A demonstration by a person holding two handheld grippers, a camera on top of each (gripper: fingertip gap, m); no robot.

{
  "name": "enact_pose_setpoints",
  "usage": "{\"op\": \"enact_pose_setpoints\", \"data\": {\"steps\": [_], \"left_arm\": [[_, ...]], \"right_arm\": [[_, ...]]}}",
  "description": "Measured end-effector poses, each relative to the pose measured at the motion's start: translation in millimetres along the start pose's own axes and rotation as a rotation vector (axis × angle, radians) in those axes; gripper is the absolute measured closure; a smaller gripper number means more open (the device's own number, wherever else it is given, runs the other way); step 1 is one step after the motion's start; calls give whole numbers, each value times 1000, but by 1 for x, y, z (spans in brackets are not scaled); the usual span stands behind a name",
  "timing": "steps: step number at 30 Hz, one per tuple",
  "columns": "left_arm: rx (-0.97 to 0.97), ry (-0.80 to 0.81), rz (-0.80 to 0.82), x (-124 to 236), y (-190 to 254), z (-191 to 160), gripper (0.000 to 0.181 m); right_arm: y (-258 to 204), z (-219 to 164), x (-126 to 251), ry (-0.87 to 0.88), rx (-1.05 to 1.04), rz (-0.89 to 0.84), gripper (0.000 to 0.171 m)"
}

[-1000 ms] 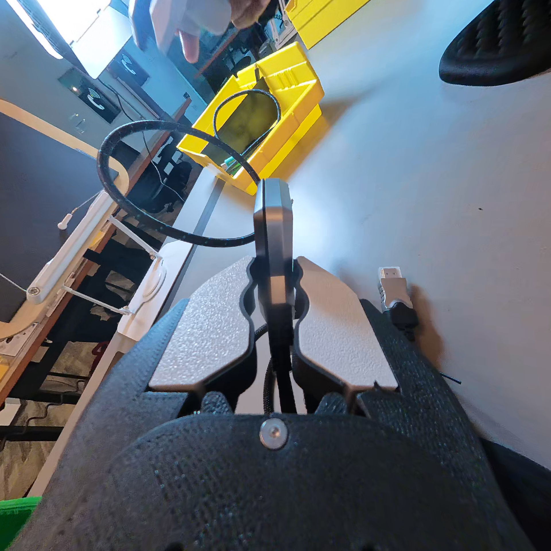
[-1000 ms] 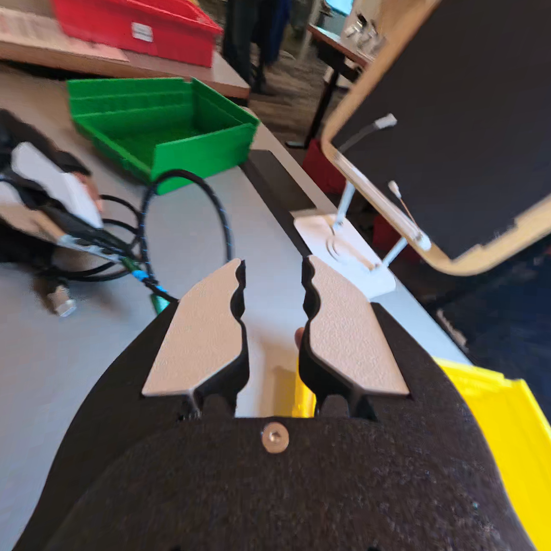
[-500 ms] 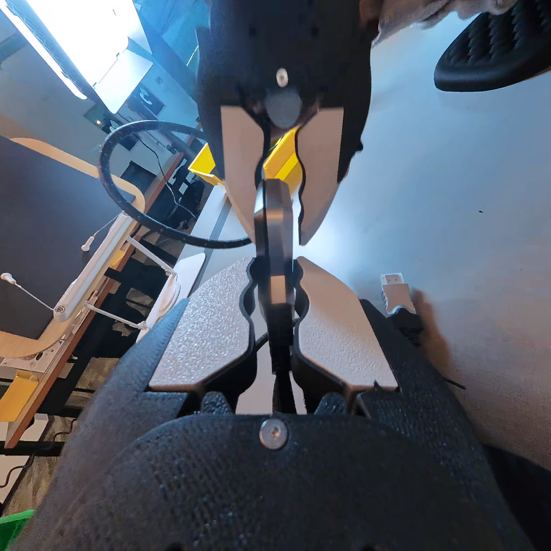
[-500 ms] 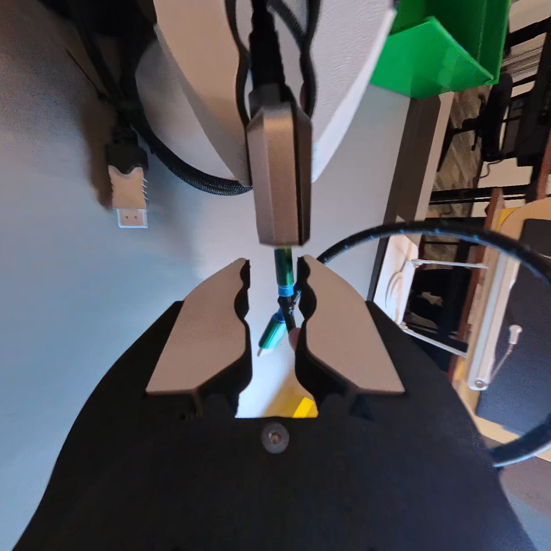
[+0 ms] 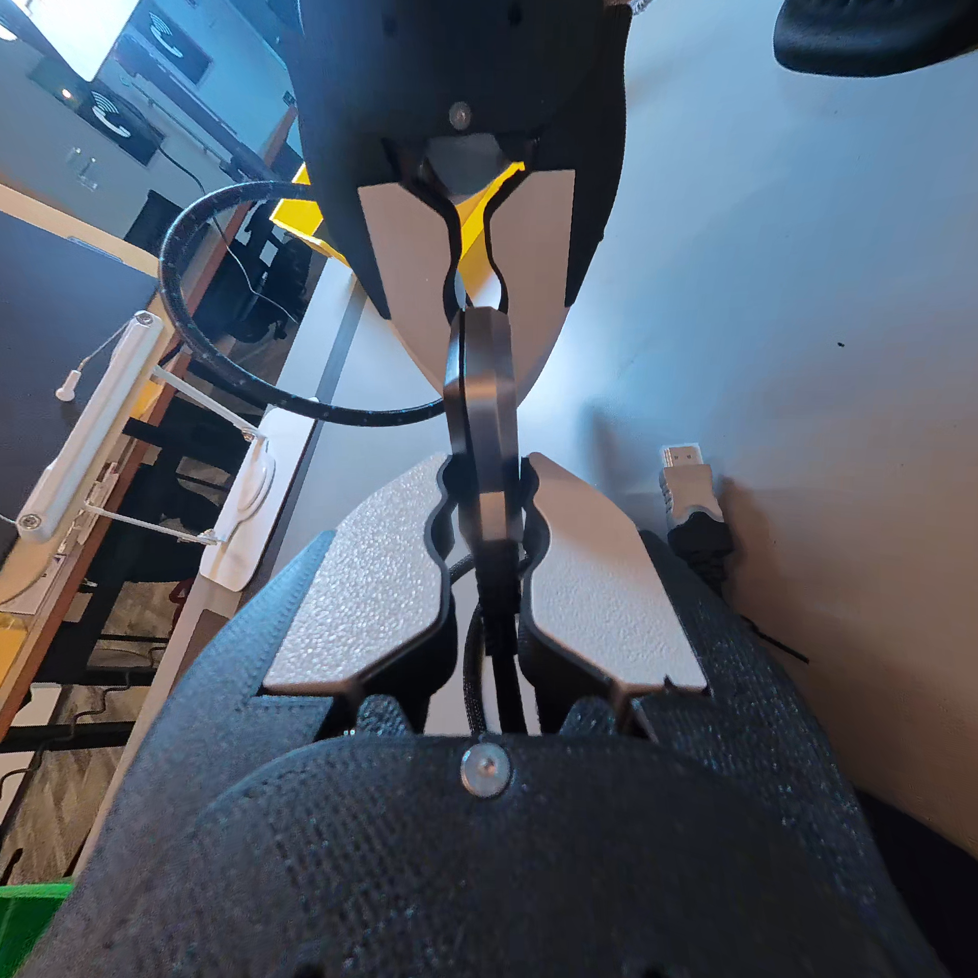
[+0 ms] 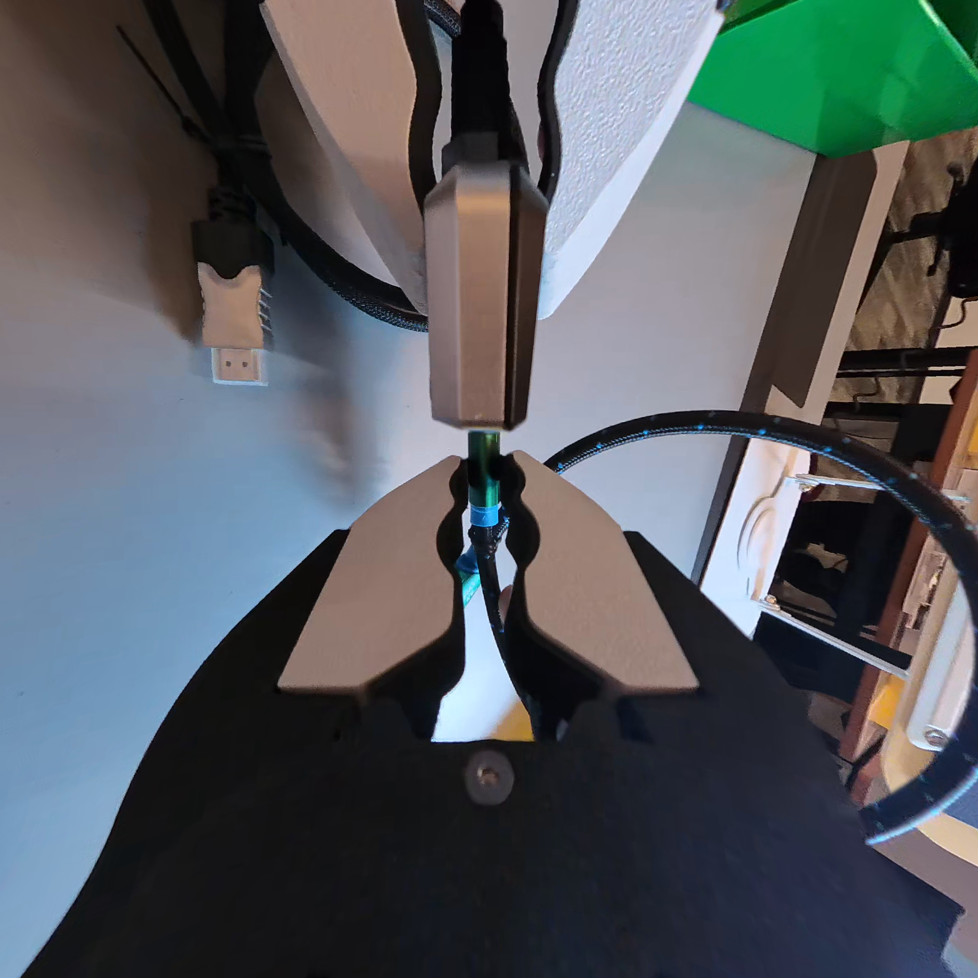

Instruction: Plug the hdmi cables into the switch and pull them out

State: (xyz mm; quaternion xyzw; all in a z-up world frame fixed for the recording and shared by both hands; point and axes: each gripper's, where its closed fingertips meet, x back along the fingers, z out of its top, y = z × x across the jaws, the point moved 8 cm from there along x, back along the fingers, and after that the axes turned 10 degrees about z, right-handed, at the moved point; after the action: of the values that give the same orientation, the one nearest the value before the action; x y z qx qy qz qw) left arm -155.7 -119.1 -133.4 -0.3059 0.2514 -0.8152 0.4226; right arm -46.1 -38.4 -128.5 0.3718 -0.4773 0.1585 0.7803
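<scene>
My left gripper point(image 5: 484, 476) is shut on the grey HDMI switch point(image 5: 481, 402), held edge-on above the table; its black cable runs back between the fingers. My right gripper point(image 6: 484, 460) faces it and is shut on a green HDMI plug point(image 6: 482, 476) that sits in the switch's near end point(image 6: 476, 296). The plug's black braided cable point(image 6: 794, 428) loops off to the right. In the left wrist view the right gripper point(image 5: 479, 312) closes in at the switch's far end. A second greenish plug point(image 6: 467, 582) hangs below the pads.
A loose silver HDMI plug point(image 5: 688, 487) lies on the grey table point(image 5: 794, 264), also in the right wrist view point(image 6: 233, 323). A yellow bin point(image 5: 301, 227) stands beyond; a green bin point(image 6: 847, 79) is behind the left gripper. The table edge and a dark panel point(image 5: 53, 296) lie to the left. Some 5 cm of space lies between my two pairs of fingers.
My right gripper swung in from off to the side to face the switch, and its fingers closed on the green plug. My left gripper kept hold of the switch.
</scene>
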Motion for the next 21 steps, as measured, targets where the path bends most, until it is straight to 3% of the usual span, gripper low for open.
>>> {"op": "enact_pose_setpoints", "data": {"steps": [12, 14, 15, 17, 19, 21], "left_arm": [[32, -49, -24, -5, 0, 4, 157], [-7, -144, -3, -4, -3, -4, 157], [-44, -195, 35, -2, -7, -16, 157], [38, -181, 37, 5, -17, -29, 157], [55, -180, 79, 10, -27, -32, 157], [59, -183, 89, 11, -30, -33, 157]], "right_arm": [[1, -5, 6, -13, -15, 63, 159], [6, -28, 5, -229, -21, 7, 160], [9, -42, 8, -224, -54, 0, 160], [16, -60, 20, -37, -178, 23, 160], [25, -83, 37, -128, -210, -71, 160], [33, -94, 58, -52, -279, -125, 160]]}}
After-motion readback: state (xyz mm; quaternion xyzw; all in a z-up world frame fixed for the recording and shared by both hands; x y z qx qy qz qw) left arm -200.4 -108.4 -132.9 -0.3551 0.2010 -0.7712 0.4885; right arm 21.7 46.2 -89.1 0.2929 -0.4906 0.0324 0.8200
